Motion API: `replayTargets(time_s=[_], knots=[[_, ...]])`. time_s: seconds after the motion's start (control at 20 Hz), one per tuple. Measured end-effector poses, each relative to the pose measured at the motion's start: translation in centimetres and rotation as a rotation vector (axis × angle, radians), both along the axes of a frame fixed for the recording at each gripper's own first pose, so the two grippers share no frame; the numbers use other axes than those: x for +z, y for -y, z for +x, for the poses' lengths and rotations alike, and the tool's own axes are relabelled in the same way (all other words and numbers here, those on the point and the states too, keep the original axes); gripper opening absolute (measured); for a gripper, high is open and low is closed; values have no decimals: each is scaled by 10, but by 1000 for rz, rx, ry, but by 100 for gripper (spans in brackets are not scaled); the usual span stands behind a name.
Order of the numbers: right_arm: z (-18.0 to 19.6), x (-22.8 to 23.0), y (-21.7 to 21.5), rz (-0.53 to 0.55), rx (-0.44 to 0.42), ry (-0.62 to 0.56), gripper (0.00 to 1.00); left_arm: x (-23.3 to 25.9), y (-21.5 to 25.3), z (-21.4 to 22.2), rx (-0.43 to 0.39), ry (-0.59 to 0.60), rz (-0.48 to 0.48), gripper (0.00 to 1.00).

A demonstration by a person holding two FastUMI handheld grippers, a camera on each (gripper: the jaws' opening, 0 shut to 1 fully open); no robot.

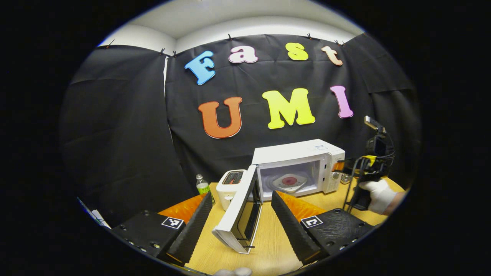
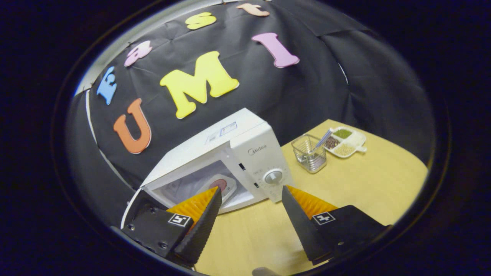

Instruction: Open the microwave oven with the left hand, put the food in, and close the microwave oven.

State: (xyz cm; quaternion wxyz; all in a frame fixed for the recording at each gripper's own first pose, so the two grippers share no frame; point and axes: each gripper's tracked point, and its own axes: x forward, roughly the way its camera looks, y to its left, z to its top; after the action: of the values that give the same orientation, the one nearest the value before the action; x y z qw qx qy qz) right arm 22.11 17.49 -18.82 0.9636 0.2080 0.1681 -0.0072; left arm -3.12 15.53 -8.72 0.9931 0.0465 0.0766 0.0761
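We see a white box-shaped microwave oven (image 1: pixel 299 165) standing toward the back edge of a pale wooden table (image 1: pixel 268 245), against the black cloth wall. Its door (image 1: pixel 239 209) hangs swung out toward us on its left-hand hinge, which we judge leaves the cavity free for loading. Inside, a white plate of reddish food (image 1: pixel 289 181) already rests on the oven floor, so in our judgement only the closing of the door remains. In the left gripper view, the left gripper (image 1: pixel 239 218) sits low over the table's near edge with its two fingers spread wide, one on each side of the open door's free edge; they appear to hold nothing, and we cannot tell whether either touches the door. This straddling looks suited to pushing the door shut. In the right gripper view, the right gripper (image 2: pixel 249 214) hovers before the oven's control panel with its fingers likewise wide apart and empty, seemingly drawn clear of the opening. In the left gripper view that gripper appears at the table's right edge, held by a white-gloved hand (image 1: pixel 379 195). Left of the oven stand a white toaster (image 1: pixel 230 184) and a small green-labelled plastic bottle (image 1: pixel 202 186); toward the far right corner are a clear square container with a spoon (image 2: pixel 308 153) and a white divided dish of grains (image 2: pixel 343 142).
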Motion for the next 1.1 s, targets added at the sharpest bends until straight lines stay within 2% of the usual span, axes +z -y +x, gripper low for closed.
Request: replayTargets(time_s=[0.3, 0.35, 0.4, 0.45, 0.5, 0.55, 0.6, 0.65, 0.7, 0.75, 0.8, 0.85, 0.9, 1.05, 1.1], knots=[[-75, 47, 64, -292, 82, 65, 100, -4, -25, 3, 48, 28, -30, 95], [-86, 51, 74, -328, 81, 66, 90, -6, -28, 4, 47, 30, -36, 95], [-97, 58, 84, -346, 72, 71, 90, -7, -31, 6, 51, 35, -38, 95], [-107, 66, 94, -360, 52, 78, 100, -8, -34, 9, 50, 41, -44, 94], [-115, 68, 102, -364, 35, 75, 100, -8, -37, 9, 52, 47, -47, 94], [-121, 70, 106, -360, 27, 74, 100, -10, -38, 13, 38, 47, -52, 72], [-126, 72, 107, -357, 25, 73, 91, -11, -30, 16, -1, 55, -66, 80], [-131, 74, 109, -359, 29, 73, 100, -12, -23, 20, -50, 63, -83, 57], [-135, 74, 110, -365, 31, 70, 92, -14, -23, 19, -62, 67, -97, 34], [-139, 73, 111, -364, 31, 66, 100, -17, -32, 22, -35, 69, -99, 11], [-143, 75, 111, -362, 32, 69, 92, -23, -45, 23, -9, 66, -98, 0], [-146, 75, 109, -359, 35, 65, 92, -26, -45, 24, -22, 66, -105, 0], [-149, 73, 107, -356, 46, 59, 100, -27, -48, 24, -19, 67, -96, 0], [-155, 67, 104, -333, 57, 34, 100, -37, -71, 23, 11, 45, -56, 0], [-156, 66, 104, -325, 54, 29, 92, -42, -80, 22, 31, 43, -58, 0]])
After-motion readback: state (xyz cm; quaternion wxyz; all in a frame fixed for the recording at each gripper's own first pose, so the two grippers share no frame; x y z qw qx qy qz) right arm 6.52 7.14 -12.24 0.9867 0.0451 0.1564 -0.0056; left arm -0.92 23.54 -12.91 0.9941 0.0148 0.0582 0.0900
